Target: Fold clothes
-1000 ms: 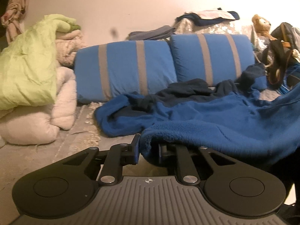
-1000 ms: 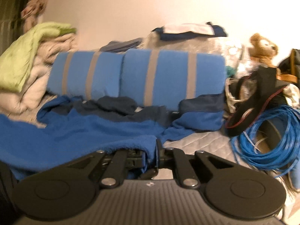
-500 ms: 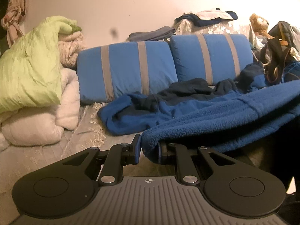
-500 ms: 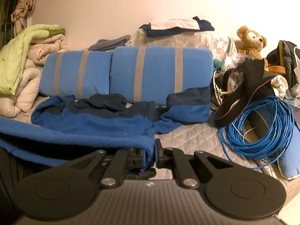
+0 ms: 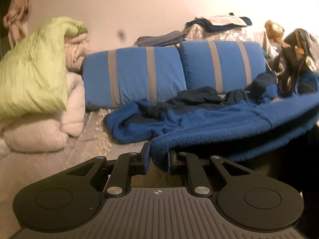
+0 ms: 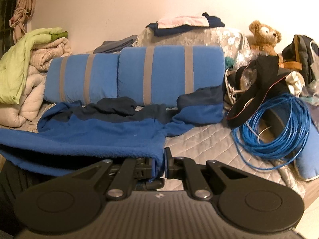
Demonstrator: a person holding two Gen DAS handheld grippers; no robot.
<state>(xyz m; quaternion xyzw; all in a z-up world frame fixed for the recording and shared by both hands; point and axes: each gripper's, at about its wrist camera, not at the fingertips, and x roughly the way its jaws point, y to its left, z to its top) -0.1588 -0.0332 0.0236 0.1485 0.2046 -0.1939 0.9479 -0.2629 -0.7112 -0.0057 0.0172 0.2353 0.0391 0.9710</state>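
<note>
A home bedroom, quilted bed (image 6: 209, 139), striped blue pillows (image 6: 169, 75) at its head, piled blankets (image 5: 39, 79) left of them, teddy bear (image 6: 264, 36) right.

Fleece (image 6: 95, 131): spread on the bed (image 6: 209, 139), in front of two cushions (image 6: 169, 75).
Blankets (image 5: 39, 103): piled left of the cushions.
Cable coil (image 6: 273, 125): right, before the teddy bear (image 6: 263, 35).
Folded clothes (image 6: 185, 23): behind the cushions.

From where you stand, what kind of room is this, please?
Probably a bedroom, with a bed in use as the work surface. A quilted cover lies underfoot, two blue pillows lean on the wall, and folded duvets are stacked at the left.
</note>
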